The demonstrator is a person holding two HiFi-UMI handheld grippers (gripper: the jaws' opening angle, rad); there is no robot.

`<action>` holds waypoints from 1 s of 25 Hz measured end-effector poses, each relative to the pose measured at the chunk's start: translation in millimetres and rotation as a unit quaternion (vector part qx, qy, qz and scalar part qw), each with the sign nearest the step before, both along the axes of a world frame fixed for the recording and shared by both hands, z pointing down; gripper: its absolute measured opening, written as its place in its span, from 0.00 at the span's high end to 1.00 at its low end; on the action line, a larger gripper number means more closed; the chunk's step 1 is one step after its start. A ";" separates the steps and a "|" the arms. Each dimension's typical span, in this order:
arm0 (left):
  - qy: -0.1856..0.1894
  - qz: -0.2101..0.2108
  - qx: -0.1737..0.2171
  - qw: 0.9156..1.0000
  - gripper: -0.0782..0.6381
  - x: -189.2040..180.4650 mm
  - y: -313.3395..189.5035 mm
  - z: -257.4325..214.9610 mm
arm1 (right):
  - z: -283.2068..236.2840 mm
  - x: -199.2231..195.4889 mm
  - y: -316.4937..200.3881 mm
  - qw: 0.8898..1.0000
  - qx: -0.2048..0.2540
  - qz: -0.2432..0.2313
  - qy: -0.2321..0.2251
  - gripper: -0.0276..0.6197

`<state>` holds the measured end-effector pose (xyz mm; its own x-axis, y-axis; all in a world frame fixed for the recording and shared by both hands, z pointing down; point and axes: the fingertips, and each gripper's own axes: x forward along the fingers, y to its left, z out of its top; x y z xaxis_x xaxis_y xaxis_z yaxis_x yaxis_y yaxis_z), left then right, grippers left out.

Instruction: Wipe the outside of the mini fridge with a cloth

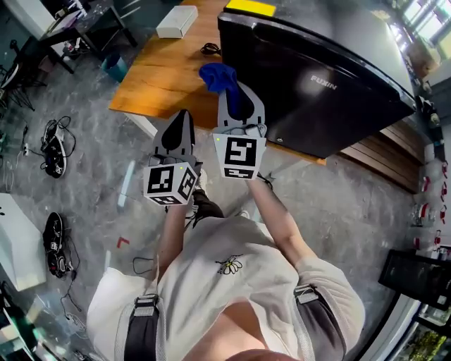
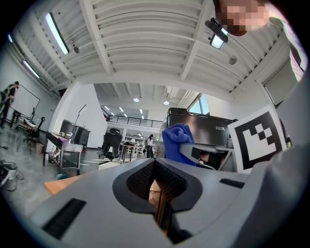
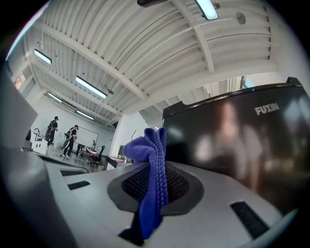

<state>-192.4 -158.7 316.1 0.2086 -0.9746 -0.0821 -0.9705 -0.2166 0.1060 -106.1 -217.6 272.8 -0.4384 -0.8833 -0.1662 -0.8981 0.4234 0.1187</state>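
Holding both tools close before your chest, you kept the left gripper (image 1: 181,118) with its jaws drawn together on nothing, its tip at the near edge of the wooden table (image 1: 158,74); the right gripper (image 1: 237,95) sat just beside it, slightly further forward, jaws clamped on the blue cloth (image 1: 218,75); the cloth stood bunched beyond the jaw tips and hung down between them in a narrow fold; it lay over the table, just beside the black mini fridge (image 1: 317,77); contact between the two could not be determined. The fridge stood on the table, its glossy dark face marked FUXIN; further along the tabletop lay a small black cable coil (image 1: 210,49), and beyond that a white box (image 1: 177,21).
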 end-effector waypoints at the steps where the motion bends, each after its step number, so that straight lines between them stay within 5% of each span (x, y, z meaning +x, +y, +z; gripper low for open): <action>1: 0.000 -0.005 -0.003 1.000 0.88 -5.9 -0.6 2.3 | 2.6 -7.4 -4.7 1.000 -0.002 -0.001 0.002 0.86; 10: 0.002 -0.021 -0.012 1.000 0.88 -28.0 -4.2 6.4 | 11.6 -34.0 -21.4 1.000 -0.006 0.005 0.022 0.86; 25: 0.010 0.025 -0.012 1.000 0.88 12.2 -14.0 11.1 | 14.6 23.7 -8.4 0.998 0.007 0.055 0.043 0.86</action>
<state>-180.2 -172.7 327.2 0.2552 -0.9648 -0.0634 -0.9562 -0.2616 0.1314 -82.3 -226.1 287.4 -0.3516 -0.9248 -0.1457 -0.9256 0.3201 0.2021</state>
